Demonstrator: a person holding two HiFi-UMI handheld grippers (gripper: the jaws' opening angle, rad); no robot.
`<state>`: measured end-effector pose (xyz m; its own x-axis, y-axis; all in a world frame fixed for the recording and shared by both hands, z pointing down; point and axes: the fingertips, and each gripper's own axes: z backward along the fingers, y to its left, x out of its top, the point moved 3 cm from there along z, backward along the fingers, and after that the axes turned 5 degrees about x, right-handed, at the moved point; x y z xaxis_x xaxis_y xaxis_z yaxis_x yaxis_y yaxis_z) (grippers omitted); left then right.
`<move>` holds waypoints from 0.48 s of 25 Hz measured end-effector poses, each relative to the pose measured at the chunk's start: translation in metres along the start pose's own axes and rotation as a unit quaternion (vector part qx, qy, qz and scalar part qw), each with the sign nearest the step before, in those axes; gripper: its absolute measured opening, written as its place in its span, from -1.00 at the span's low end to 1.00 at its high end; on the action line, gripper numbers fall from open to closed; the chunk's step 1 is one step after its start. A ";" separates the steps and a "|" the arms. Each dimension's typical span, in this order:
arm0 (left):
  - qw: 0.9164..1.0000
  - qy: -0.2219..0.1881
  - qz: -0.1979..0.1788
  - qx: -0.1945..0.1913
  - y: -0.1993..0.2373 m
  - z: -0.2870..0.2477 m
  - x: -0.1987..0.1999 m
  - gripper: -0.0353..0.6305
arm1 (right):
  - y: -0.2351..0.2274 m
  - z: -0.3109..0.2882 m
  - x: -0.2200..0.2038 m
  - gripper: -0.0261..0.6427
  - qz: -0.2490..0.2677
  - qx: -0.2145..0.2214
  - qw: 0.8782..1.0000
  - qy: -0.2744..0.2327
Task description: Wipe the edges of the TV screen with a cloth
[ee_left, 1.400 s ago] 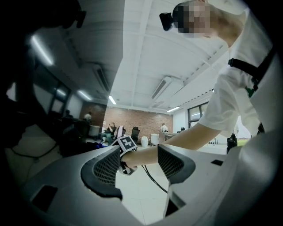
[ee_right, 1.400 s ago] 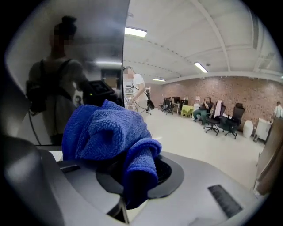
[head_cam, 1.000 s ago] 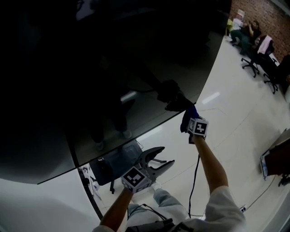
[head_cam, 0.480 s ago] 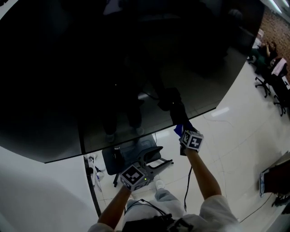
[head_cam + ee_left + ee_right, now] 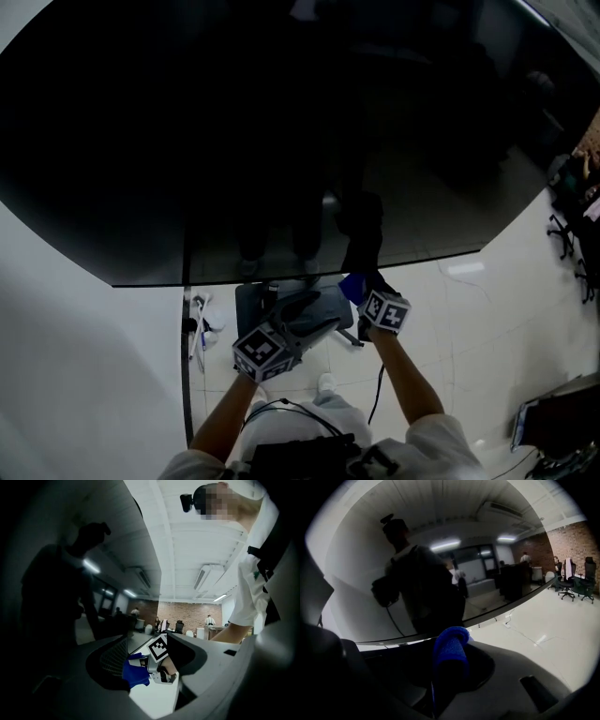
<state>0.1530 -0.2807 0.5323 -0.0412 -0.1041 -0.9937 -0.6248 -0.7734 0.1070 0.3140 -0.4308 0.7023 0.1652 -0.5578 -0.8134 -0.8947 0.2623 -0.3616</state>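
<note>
While right claw (image 5: 362, 289) pinches cloth (image 5: 450, 649), left claw (image 5: 322, 312) apart

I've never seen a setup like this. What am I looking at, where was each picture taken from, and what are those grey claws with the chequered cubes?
There is no robot here. A person holds a two-jaw tool, called a gripper, in each hand, and the chequered cubes are part of the grippers. The head view comes from a camera on the person's head, looking down at a large glossy black TV screen above a pale tiled floor. The other two views come from cameras riding on each gripper, looking along its jaws. The right gripper is shut on a folded blue cloth, close by the screen's lower edge. The left gripper is open and holds nothing.
</note>
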 end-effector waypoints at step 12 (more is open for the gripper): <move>0.996 -0.007 0.008 0.087 0.049 0.088 -0.009 -0.17 | 0.122 -0.038 -0.042 -0.70 0.063 0.072 0.994 0.044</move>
<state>0.0538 -0.2626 0.5436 -0.0633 -0.1060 -0.9924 -0.7493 -0.6517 0.1174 0.1827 -0.4054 0.7094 0.0132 -0.5778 -0.8161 -0.8365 0.4407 -0.3255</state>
